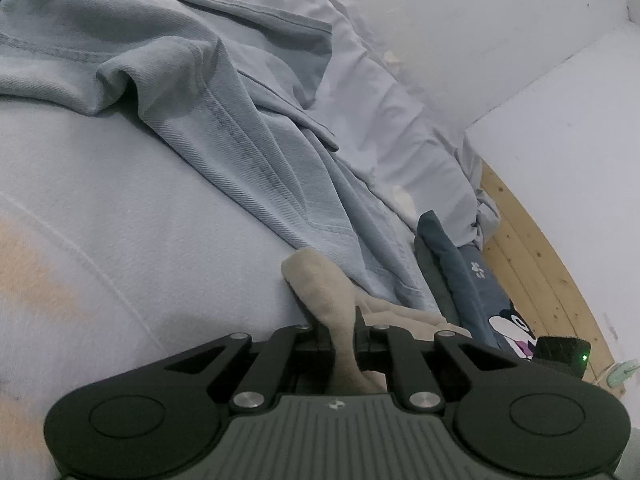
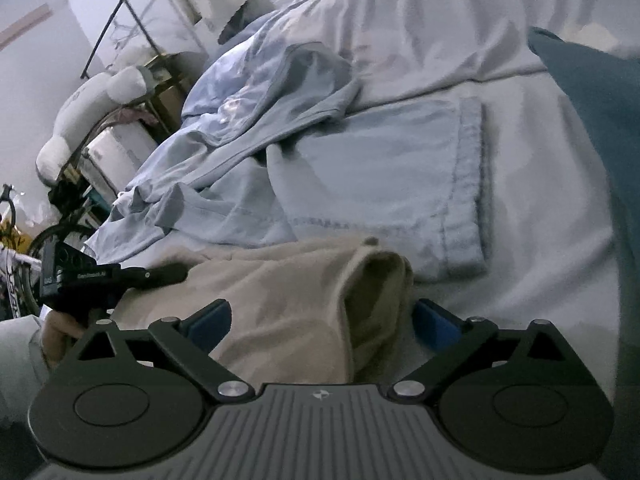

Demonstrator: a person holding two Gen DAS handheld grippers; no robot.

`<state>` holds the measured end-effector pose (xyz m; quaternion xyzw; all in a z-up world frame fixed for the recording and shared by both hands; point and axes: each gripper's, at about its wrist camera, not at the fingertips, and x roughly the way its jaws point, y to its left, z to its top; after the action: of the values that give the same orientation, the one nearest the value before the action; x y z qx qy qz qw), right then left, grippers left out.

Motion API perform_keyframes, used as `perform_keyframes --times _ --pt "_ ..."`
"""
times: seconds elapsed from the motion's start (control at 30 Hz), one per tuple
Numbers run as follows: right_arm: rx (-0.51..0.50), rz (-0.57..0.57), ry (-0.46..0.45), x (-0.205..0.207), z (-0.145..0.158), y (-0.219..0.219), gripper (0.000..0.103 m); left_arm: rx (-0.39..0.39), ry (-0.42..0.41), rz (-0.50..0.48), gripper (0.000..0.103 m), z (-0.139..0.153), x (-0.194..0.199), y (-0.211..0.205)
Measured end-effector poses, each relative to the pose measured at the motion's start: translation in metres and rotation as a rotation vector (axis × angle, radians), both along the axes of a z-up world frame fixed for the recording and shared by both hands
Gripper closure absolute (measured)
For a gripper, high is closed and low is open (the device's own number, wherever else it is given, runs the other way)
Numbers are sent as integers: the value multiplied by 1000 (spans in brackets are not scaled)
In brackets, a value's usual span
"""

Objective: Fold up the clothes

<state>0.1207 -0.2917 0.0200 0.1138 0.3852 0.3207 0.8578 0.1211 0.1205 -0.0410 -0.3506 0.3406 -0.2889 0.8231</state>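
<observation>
Early stage: left gripper pinches beige garment; right gripper gapes around its fold; jeans at 12 o'clock unfolded.

Two alike: left gripper and right gripper, black linkage arms, silver screws, round black hubs, ribbed grey housing with small white logo. Blue pads on the right. Pale sleeve at hand.

White lettering runs along the left gripper in the right wrist view, too blurred to read. Partial letters also mark a bicycle frame, unreadable as well.
</observation>
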Motion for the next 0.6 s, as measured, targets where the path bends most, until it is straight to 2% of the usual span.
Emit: perform_keyframes --times 0.13,0.23,0.27,0.33,0.37,0.47,0.6 --pt "-54 37 -29 9 0 17 19 -2 0 -3 95 0 0 1" --pt "-64 35 -48 9 -1 19 45 9 -4 -7 95 2 0 -1" --pt "-48 27 -43 8 -2 16 58 9 -4 -8 95 2 0 -1" --pt "-46 16 -58 3 -4 15 64 11 -4 -9 95 3 0 -1" --pt "-54 12 -69 -1 -5 16 71 14 -5 -10 95 4 0 -1" --pt "-124 -1 -112 -11 3 27 87 44 -12 -10 96 10 -2 -5" --pt "-263 -34 -204 -34 20 46 94 95 -28 -1 98 22 -8 -11"
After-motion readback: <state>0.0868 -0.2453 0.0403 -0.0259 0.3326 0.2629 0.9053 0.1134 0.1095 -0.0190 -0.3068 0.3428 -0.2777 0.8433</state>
